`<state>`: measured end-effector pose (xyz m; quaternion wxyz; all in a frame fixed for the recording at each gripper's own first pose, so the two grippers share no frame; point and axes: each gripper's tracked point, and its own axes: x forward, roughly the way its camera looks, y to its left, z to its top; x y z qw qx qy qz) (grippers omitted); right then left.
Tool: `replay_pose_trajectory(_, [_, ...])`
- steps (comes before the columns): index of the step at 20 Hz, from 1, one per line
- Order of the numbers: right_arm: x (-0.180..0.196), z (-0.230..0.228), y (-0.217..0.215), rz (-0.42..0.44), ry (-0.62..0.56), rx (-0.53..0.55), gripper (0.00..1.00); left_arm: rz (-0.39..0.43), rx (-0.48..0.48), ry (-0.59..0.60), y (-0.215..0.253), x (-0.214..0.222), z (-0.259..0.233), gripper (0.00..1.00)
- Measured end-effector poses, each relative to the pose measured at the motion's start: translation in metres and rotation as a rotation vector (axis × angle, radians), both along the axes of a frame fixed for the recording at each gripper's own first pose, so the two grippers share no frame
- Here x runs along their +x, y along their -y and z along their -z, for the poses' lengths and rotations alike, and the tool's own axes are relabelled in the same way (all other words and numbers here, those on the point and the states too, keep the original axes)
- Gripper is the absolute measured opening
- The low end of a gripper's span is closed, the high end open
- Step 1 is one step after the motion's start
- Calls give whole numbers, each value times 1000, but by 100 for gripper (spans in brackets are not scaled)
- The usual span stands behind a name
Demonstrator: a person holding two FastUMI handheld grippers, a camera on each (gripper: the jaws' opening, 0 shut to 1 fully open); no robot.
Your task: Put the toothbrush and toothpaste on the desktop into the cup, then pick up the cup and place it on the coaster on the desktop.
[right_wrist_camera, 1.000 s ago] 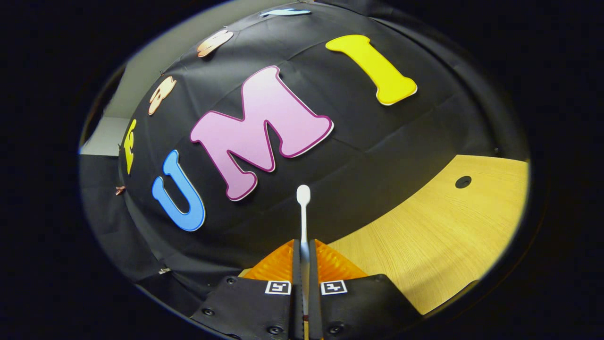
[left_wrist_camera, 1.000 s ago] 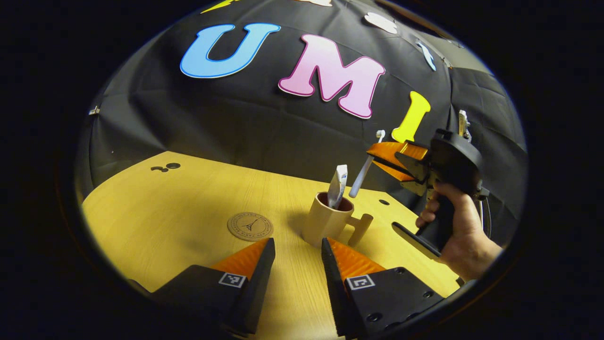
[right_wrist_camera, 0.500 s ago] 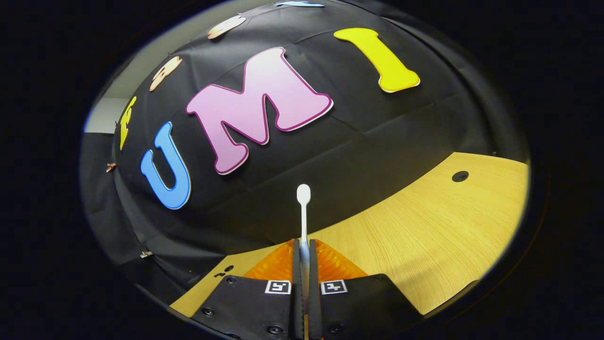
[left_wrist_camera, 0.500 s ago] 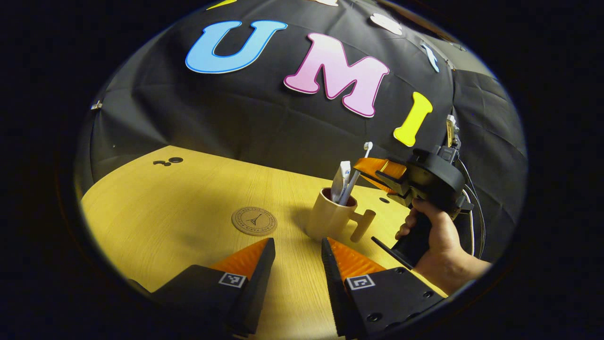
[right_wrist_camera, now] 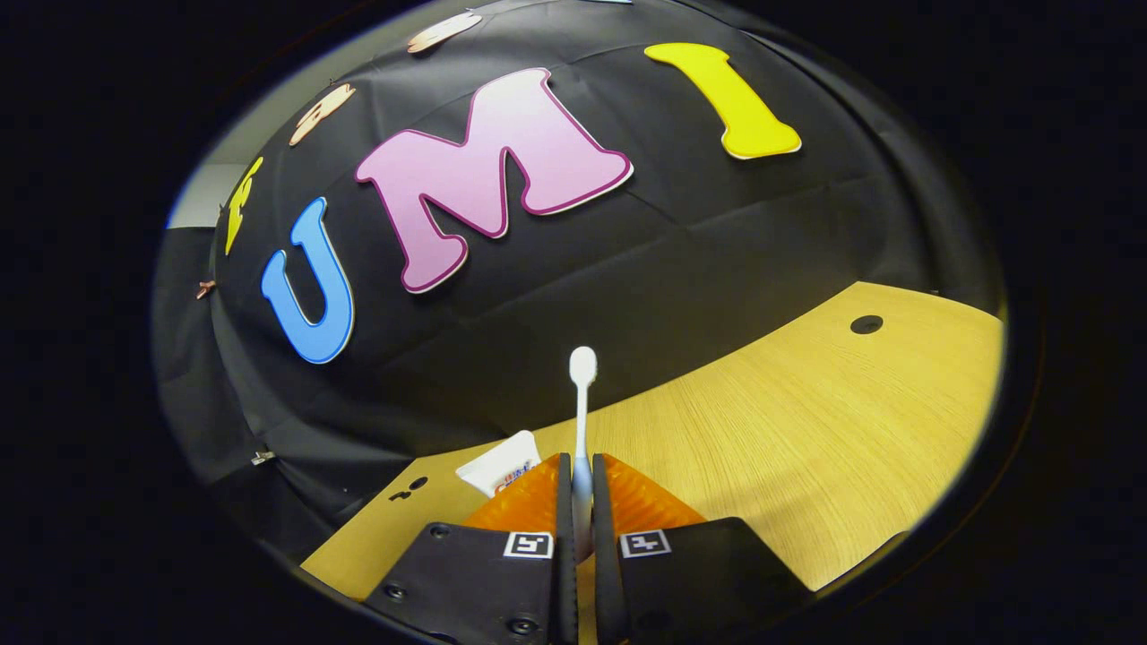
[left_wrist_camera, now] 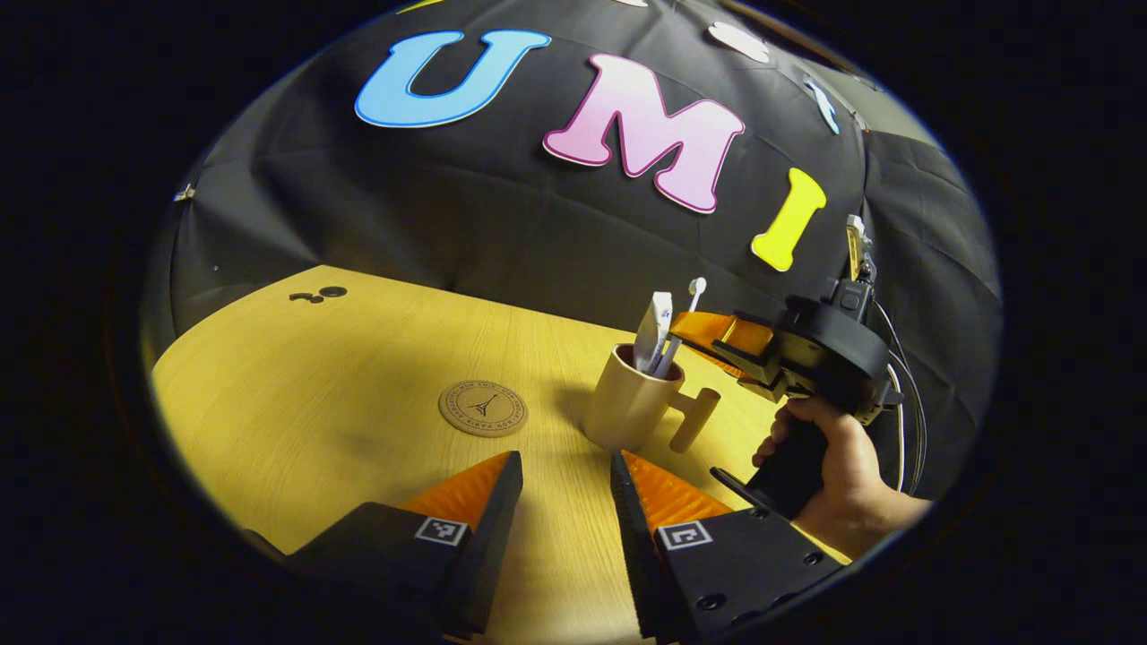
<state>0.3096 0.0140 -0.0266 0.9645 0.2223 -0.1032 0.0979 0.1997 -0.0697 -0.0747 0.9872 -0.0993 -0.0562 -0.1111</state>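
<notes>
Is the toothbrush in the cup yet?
In: the toothbrush has its lower end inside the cup beside the toothpaste, with the right claw gripping it.

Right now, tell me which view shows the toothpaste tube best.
The left gripper view: the toothpaste tube stands in the beige cup beside the toothbrush, most of its length visible. The right gripper view catches just its white top end, behind the right gripper.
</notes>
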Motion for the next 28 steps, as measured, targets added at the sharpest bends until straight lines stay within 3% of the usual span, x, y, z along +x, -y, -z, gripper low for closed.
replay_pose_trajectory(11, [-40,-1,5,-63,-55,-62,19,11,-17,-52,-5,9,11,63])
replay_pose_trajectory(13, [-47,5,8,-73,-88,-89,27,-3,-17,-56,-9,11,12,63])
replay_pose_trajectory(14, [-51,6,9,-81,-100,-109,16,-14,-15,-57,-13,12,13,63])
replay_pose_trajectory(15, [-56,7,9,-90,-111,-138,28,-22,-14,-58,-16,12,14,63])
replay_pose_trajectory(17, [-63,9,8,-123,-147,-209,33,-27,-19,-60,-19,13,13,63])
replay_pose_trajectory(18, [-66,11,6,-139,-168,-244,41,-28,-20,-60,-21,13,14,63])
replay_pose_trajectory(21, [-70,20,7,-157,-243,-373,46,-31,-15,-59,-25,12,14,63])
replay_pose_trajectory(22, [-70,22,7,-164,-275,-412,41,-33,-14,-55,-27,10,13,63])
replay_pose_trajectory(23, [-70,25,7,-172,-303,-441,43,-33,-14,-51,-28,9,12,63])
replay_pose_trajectory(24, [-69,28,8,-177,-328,-468,58,-34,-14,-48,-30,7,12,63])
replay_pose_trajectory(28, [-67,31,6,-203,-414,-552,66,-32,-6,-34,-34,0,13,63])
